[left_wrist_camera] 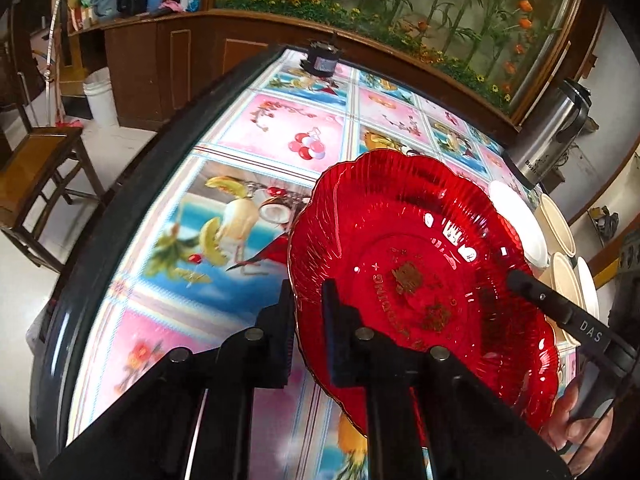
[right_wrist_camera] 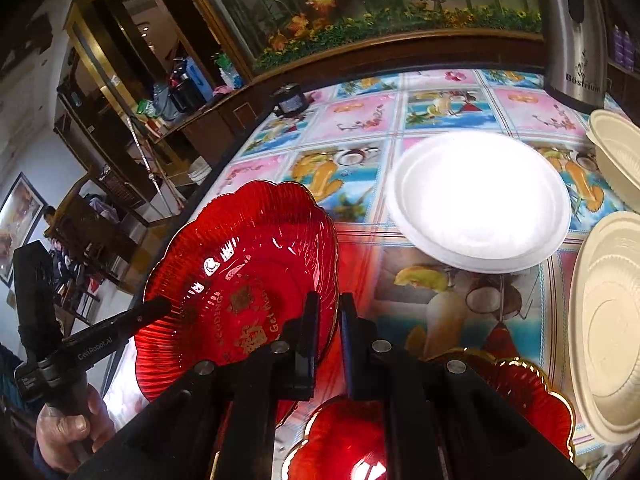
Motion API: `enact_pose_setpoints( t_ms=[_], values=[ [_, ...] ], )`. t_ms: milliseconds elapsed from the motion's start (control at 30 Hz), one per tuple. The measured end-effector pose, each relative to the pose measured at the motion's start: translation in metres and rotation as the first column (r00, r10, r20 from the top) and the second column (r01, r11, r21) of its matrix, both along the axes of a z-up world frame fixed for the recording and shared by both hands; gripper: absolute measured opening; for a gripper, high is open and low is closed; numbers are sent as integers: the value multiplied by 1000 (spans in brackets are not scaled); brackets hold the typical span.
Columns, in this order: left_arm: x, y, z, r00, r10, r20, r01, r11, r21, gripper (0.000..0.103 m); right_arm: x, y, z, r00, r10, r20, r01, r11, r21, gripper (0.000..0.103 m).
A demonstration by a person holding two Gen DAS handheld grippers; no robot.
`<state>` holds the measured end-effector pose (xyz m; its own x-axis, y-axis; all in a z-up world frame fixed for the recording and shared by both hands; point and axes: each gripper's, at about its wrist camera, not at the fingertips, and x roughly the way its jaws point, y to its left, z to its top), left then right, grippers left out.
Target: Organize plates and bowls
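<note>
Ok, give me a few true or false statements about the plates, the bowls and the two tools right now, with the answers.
1. Both tools grip the rim of the same red plate. True: the left tool and the right tool each pinch an opposite edge.
2. The white plate is stacked on the red plate. False: it lies alone on the tablecloth, behind it.
3. Another red plate sits below the right tool. True.
4. The cream bowls are at the table's left side. False: they are on the right.
5. The steel kettle lies tipped over. False: it stands upright.
</note>
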<state>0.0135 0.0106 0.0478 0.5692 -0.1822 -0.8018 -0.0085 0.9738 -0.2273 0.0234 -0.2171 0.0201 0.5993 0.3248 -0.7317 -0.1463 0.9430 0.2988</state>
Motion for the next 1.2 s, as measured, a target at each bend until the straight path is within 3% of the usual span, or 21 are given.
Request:
enact_pose_setpoints(
  t_ms=[300,533,967,1200],
  values=[
    [-66,19,17,997,52,55,-53,998,19,10,-34,19,9,995,98,-13,-98,995,30,10],
    [-106,30,14,994,80,72,-83,996,38,10,-79,36,0,987,160,-16,-159,987,21,13],
    [-123,46,-9,993,109,47,-109,994,-16,10,-115,53,-12,982,186,-27,-186,982,-15,13],
    [-125,48,-10,993,100,57,-101,995,4,10,-117,60,-19,981,188,-50,-190,981,-36,15]
  ],
)
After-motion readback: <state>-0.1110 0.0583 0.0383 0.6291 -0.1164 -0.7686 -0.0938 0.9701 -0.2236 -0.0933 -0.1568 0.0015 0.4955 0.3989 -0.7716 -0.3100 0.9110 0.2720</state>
